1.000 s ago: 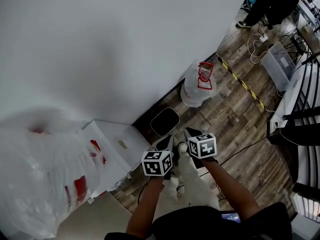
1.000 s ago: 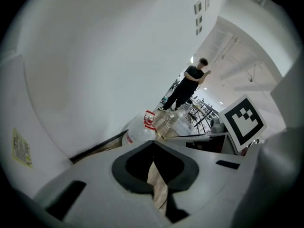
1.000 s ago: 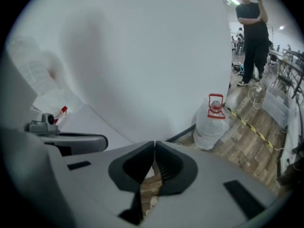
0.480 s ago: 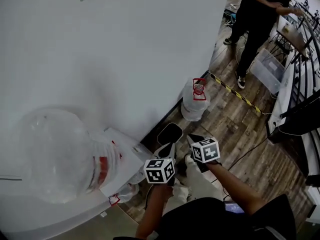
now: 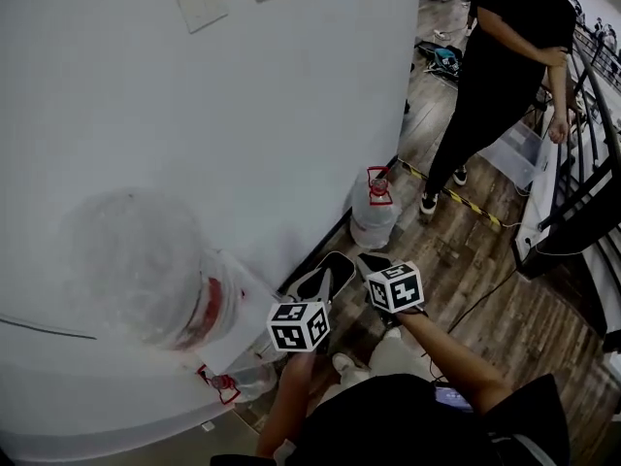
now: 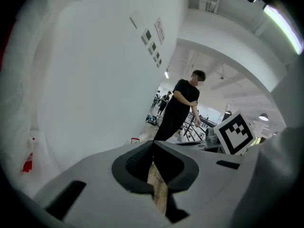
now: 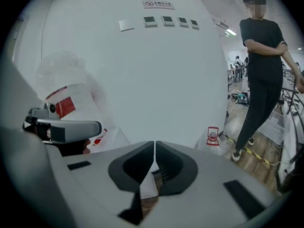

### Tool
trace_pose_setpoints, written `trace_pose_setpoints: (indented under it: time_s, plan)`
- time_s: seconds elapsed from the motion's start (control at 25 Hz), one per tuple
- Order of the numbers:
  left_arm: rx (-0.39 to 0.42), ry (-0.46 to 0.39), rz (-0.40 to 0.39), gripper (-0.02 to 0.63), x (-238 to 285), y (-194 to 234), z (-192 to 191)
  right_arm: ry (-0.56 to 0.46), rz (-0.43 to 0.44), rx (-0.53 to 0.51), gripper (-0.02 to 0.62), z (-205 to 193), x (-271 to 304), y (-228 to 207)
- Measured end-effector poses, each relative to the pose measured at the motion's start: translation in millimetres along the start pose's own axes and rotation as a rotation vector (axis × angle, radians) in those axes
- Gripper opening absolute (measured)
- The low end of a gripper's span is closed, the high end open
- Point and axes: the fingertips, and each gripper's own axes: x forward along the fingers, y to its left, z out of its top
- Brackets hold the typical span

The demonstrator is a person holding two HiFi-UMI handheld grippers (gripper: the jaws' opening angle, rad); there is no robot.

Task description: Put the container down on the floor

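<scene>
The container (image 5: 340, 263) lies on the wood floor (image 5: 466, 260) at the foot of the white wall (image 5: 243, 115) — partly hidden behind the left gripper (image 5: 318, 284), its depth impossible to tell. It has a rounded white rim and a dark inside; its long axis runs along the wall. The left gripper and the right gripper (image 5: 370, 261) hover above it, fingers pressed together on nothing. At the left, a plastic-wrapped clear jug (image 5: 136, 270) is only a blur.
</scene>
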Motion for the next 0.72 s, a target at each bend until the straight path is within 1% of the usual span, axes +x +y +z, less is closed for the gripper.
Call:
trace_pose_setpoints:
  time_s: [0.16,0.28,0.4,0.56,0.72]
  plan:
    - [0.013,0.005,-0.022,0.014,-7,-15,-2,-0.046,-0.013,0.005,0.035,15,-18,-3]
    - [0.013,-0.003,-0.023,0.014,-11,-29,-1,-0.083,-0.017,-0.016,0.035,26,-35,-9]
    - [0.040,-0.037,-0.016,0.014,-15,-48,13,-0.118,-0.022,-0.057,0.034,36,-57,-14]
    - [0.077,-0.099,-0.028,0.014,-22,-82,36,-0.173,-0.015,-0.101,0.034,50,-92,-15]
    - [0.092,-0.147,-0.028,0.014,-26,-117,45,-0.229,-0.011,-0.120,0.031,61,-128,-16]
